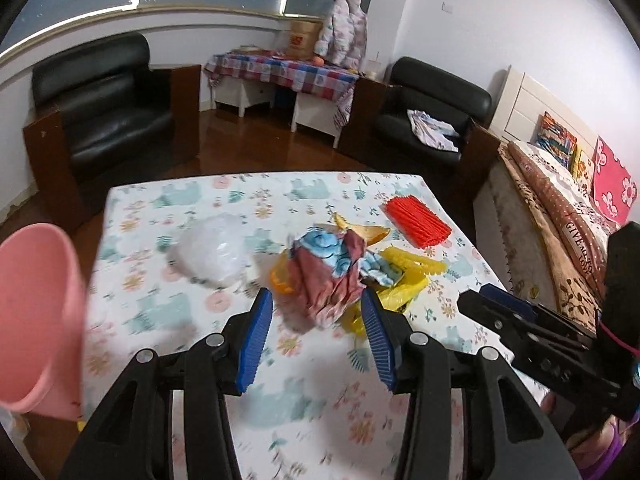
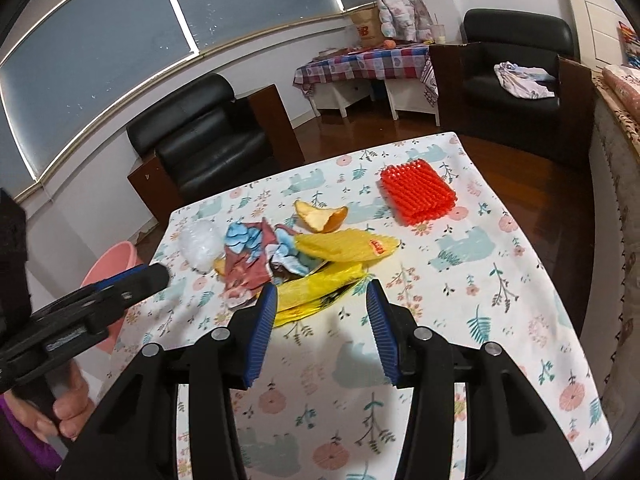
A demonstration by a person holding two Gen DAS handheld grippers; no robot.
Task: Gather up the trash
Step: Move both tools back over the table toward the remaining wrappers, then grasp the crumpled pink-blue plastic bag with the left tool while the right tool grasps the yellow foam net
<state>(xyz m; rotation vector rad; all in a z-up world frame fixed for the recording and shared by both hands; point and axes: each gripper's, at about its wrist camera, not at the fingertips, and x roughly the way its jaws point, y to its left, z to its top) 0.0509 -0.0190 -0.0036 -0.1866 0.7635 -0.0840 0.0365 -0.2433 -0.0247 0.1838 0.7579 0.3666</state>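
Left wrist view, left gripper (image 1: 316, 336) spread over crumpled wrapper (image 1: 328, 276), right gripper (image 2: 320, 328) spread, empty

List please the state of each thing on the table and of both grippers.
Left gripper: open, empty.
Right gripper: open, empty.
Wrapper: crumpled.
Yellow bag: flat, under wrapper.
Foam net: lying on the bag.
Peel: lying curled.
Clear plastic: crumpled.
Red block: lying apart from the pile.

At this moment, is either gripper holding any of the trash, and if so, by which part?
Nothing is held. The left gripper and right gripper both stand open and empty above the floral-clothed table, short of the crumpled red-and-blue wrapper and yellow plastic bag.
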